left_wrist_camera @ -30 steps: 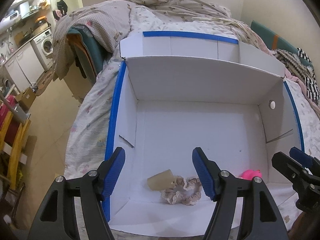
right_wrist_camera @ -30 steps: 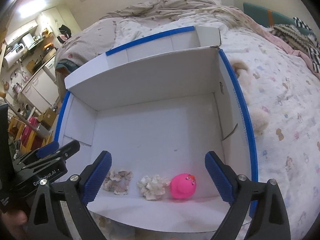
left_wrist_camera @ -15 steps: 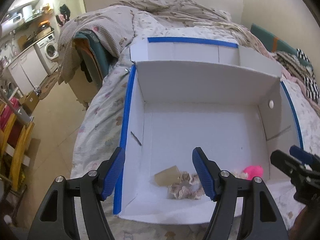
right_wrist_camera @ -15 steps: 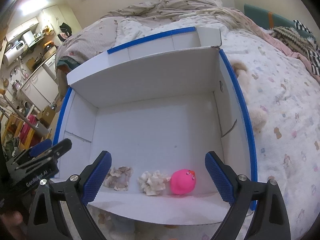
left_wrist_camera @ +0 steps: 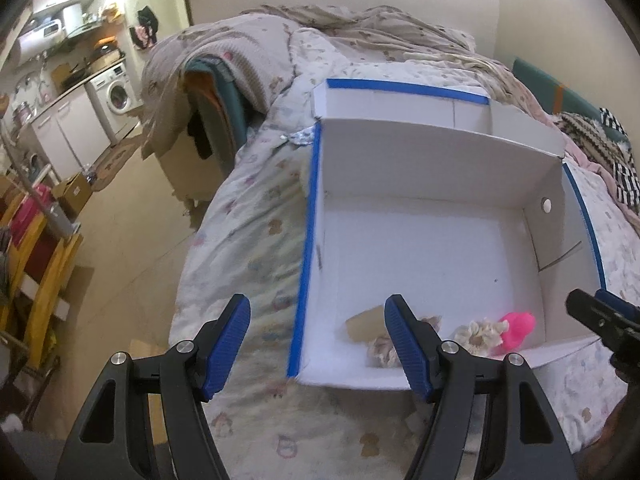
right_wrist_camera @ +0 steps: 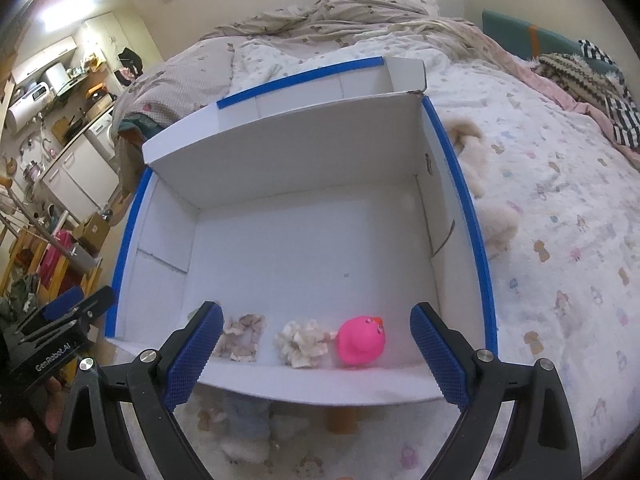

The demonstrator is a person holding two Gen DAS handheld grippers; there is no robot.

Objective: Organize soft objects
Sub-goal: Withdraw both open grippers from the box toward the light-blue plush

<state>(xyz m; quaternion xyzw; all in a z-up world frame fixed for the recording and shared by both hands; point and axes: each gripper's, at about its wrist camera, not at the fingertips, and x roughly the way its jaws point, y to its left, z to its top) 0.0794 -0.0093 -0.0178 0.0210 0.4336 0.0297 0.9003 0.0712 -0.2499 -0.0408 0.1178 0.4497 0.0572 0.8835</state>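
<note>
A white cardboard box (left_wrist_camera: 440,168) with blue-taped edges lies open on the bed; it also shows in the right wrist view (right_wrist_camera: 304,152). Along its near wall lie a tan block (left_wrist_camera: 364,320), a beige patterned scrunchie (right_wrist_camera: 242,334), a cream scrunchie (right_wrist_camera: 300,342) and a pink toy duck (right_wrist_camera: 360,340). My left gripper (left_wrist_camera: 318,342) is open and empty, over the box's near left corner. My right gripper (right_wrist_camera: 316,354) is open and empty, above the box's near edge. A fluffy beige plush (right_wrist_camera: 486,196) lies on the bed right of the box.
The bed (right_wrist_camera: 560,220) has a patterned sheet, a rumpled duvet (left_wrist_camera: 360,28) at the far end and striped clothes (right_wrist_camera: 600,92) at the right. The bed's left edge drops to the floor (left_wrist_camera: 132,216). A yellow rack (left_wrist_camera: 36,264) stands at far left.
My left gripper has moved back and to the left, from above the box floor to its near left corner. My right gripper has pulled back slightly. Both stay open.
</note>
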